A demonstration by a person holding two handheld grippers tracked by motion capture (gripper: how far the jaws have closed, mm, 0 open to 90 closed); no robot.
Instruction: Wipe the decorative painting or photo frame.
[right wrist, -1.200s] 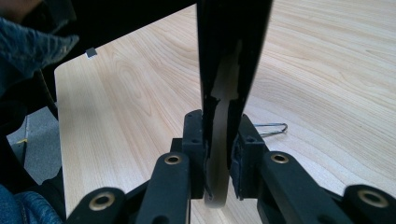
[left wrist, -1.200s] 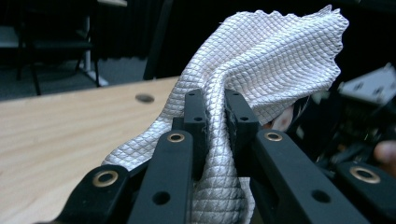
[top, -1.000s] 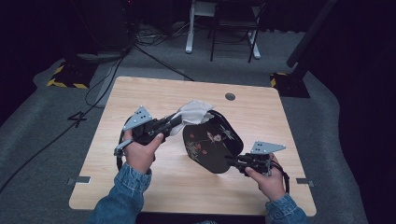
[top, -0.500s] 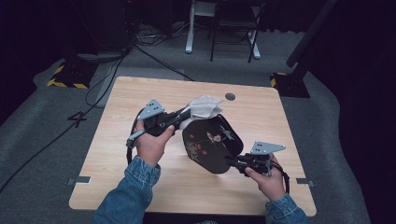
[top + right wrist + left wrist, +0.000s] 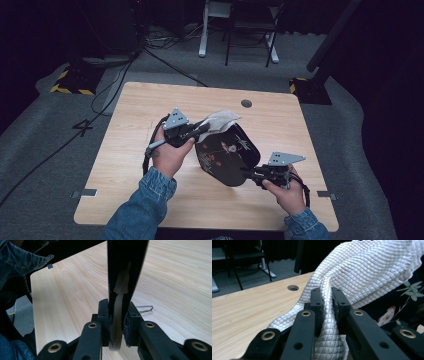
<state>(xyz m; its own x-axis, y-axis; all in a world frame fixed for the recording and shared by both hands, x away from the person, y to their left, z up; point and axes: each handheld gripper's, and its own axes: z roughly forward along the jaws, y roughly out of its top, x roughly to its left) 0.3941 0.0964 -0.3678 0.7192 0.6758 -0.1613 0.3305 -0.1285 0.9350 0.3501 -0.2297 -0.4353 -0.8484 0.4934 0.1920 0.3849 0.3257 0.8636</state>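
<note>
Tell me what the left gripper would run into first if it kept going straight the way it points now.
Probably the black painted fan: the left gripper, shut on the white cloth, points at its upper edge, cloth already draped there. Depth is unclear.

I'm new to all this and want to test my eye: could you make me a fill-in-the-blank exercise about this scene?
1. The left tool is shut on a white ____.
2. The right tool grips the fan by its ____.
3. The black fan is painted with a bird and ____.
4. Both sleeves are made of blue ____.

Missing words: cloth; handle; leaves; denim
</note>
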